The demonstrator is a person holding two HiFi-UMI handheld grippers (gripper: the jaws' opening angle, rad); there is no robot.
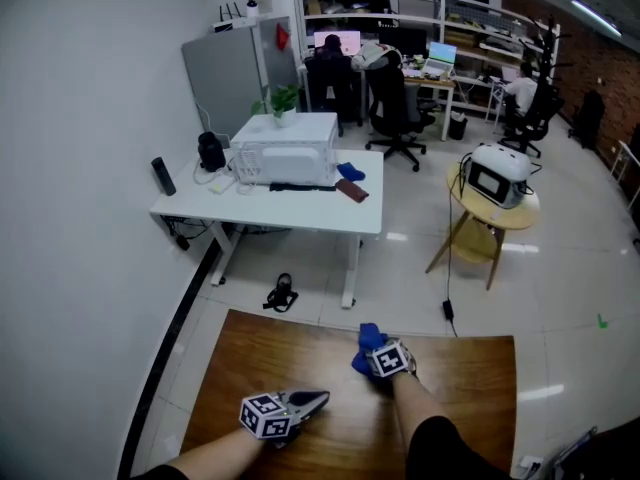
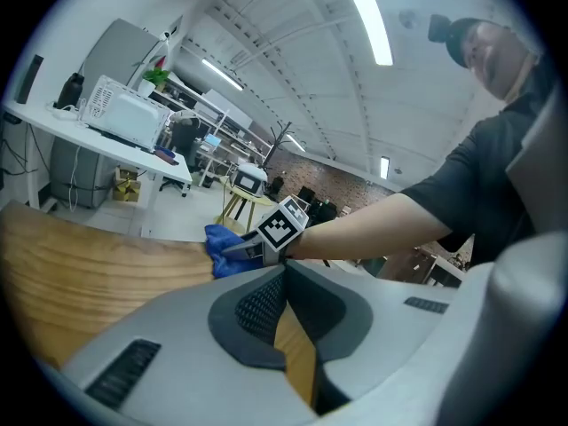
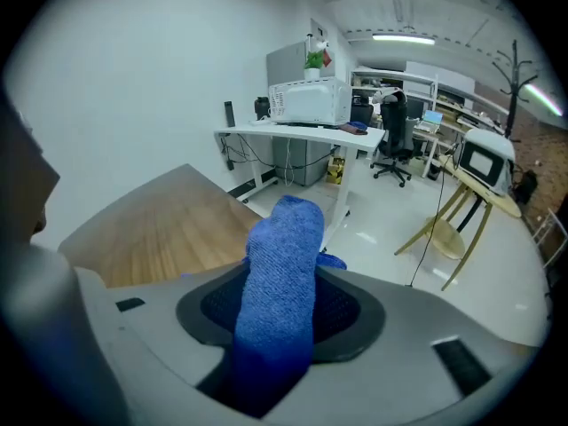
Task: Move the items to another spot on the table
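A blue knitted cloth (image 3: pixel 284 264) stands bunched between the pads of my right gripper (image 3: pixel 282 302), which is shut on it. In the head view the cloth (image 1: pixel 367 339) and right gripper (image 1: pixel 370 354) are near the far edge of the wooden table (image 1: pixel 460 388), about mid-width. My left gripper (image 1: pixel 318 399) rests lower left of it over the table, jaws shut and empty. The left gripper view shows its pads (image 2: pixel 263 302) meeting at the tip, with the blue cloth (image 2: pixel 224 243) and right gripper (image 2: pixel 232 249) beyond.
Beyond the table's far edge is glossy floor. A white desk (image 1: pixel 300 213) with a microwave (image 1: pixel 288 150) stands ahead, and a round wooden side table (image 1: pixel 500 213) carries a white device at the right. A white wall runs along the left.
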